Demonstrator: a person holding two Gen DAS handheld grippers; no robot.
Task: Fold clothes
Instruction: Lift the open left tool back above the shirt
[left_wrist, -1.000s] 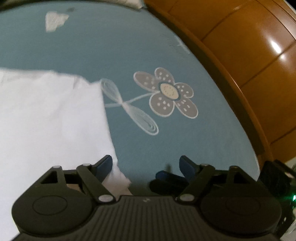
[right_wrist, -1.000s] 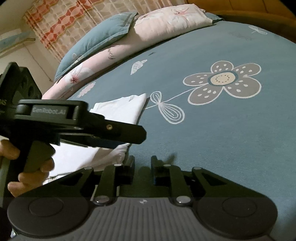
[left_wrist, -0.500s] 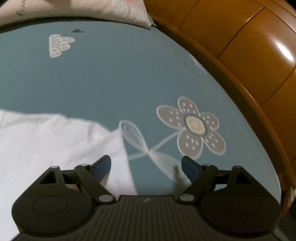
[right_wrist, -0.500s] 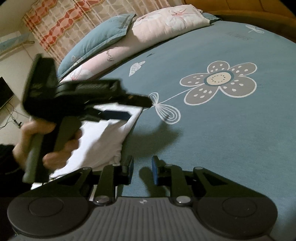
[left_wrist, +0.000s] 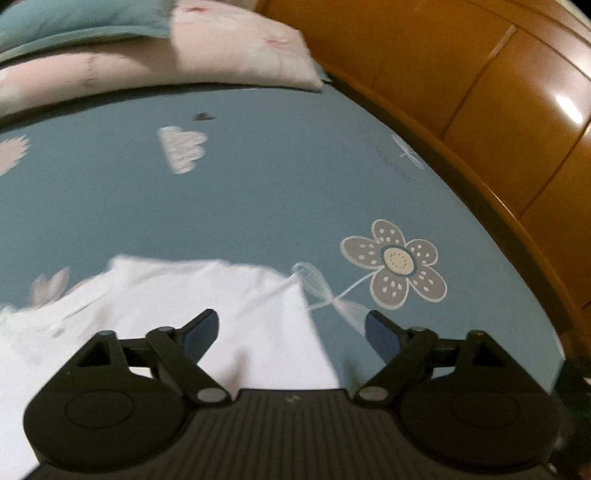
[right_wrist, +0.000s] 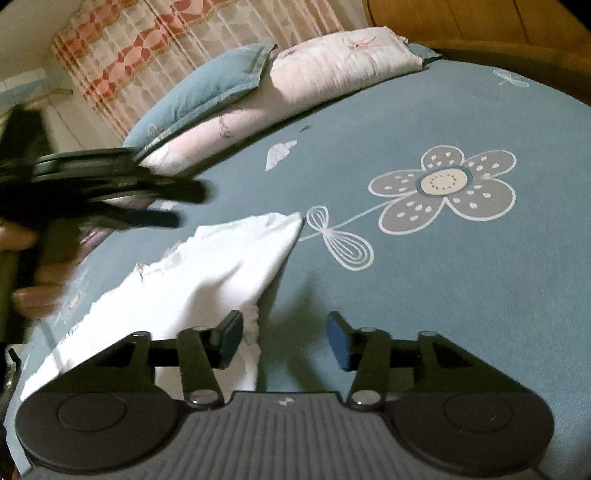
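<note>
Right gripper (right_wrist: 284, 338): jaws opening, nothing pinched, near corner of the white folded garment (right_wrist: 207, 273) just beside its left finger, so it is the nearer tool. Left gripper (left_wrist: 291, 332): jaws opening wide and empty, raised above the garment's (left_wrist: 192, 314) right edge; blurred in the right wrist view. Garment: flat on the teal bedsheet (right_wrist: 461, 314), long axis running from the person's side toward the printed flower (right_wrist: 443, 188), far corner apparently touching its stem loops

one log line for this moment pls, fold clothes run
stage: release after fold | left tool: opening, empty | right tool: opening, empty | white garment: folded on bed sheet
</note>
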